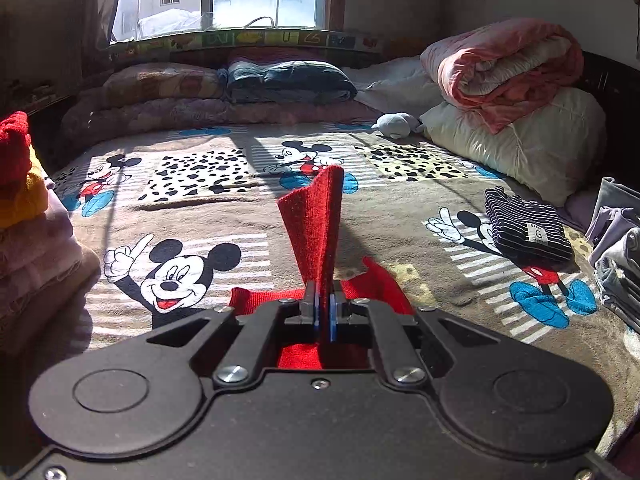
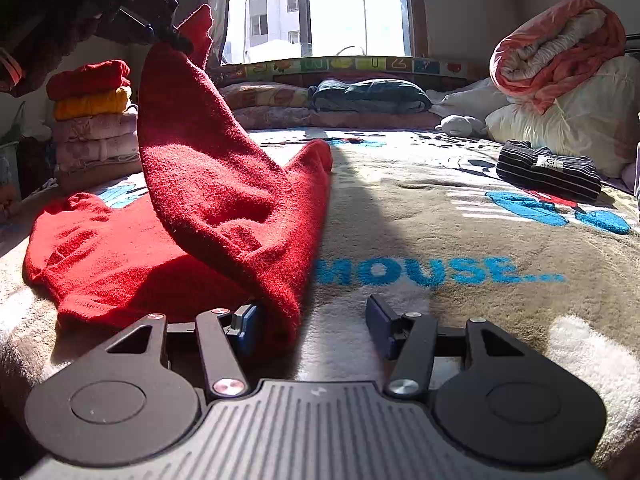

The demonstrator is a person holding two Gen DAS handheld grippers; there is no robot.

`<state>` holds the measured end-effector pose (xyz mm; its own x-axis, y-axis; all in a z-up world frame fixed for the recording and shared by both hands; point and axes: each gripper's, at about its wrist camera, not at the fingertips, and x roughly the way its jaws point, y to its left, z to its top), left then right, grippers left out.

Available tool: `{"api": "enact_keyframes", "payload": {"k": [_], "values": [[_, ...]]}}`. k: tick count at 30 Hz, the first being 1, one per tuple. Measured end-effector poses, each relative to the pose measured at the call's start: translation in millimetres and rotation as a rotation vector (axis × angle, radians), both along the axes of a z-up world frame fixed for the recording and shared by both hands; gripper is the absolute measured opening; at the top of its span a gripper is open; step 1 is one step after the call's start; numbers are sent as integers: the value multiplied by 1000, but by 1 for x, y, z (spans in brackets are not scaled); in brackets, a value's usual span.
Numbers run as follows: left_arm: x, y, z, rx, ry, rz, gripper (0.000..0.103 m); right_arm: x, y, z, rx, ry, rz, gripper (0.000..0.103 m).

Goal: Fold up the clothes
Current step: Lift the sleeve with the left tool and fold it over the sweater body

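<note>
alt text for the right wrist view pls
The open right gripper rests low on a cartoon-print blanket, beside a red sweater whose one corner the left gripper lifts. Folded clothes are stacked behind.

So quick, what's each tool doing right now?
Left tool: closed, pinching a lifted part of the red sweater.
Right tool: open, holding nothing, low beside the sweater's edge.

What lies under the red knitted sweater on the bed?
The red knitted sweater rests on the tan cartoon-mouse blanket, lifted at one corner by the left gripper. What the blanket shows beneath it is covered.
</note>
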<state>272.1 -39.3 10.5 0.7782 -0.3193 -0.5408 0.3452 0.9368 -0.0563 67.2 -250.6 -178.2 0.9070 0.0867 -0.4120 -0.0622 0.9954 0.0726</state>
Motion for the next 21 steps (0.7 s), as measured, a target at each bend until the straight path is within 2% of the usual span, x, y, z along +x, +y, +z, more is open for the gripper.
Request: {"api": "enact_keyframes", "payload": {"k": [14,21], "values": [[11,49,-57,-43,79,73,4,-1,1,2,-30,8,12,57],[2,65,-65,-118,54,80,5,-2,-1,4,-45,20,25,60]]}}
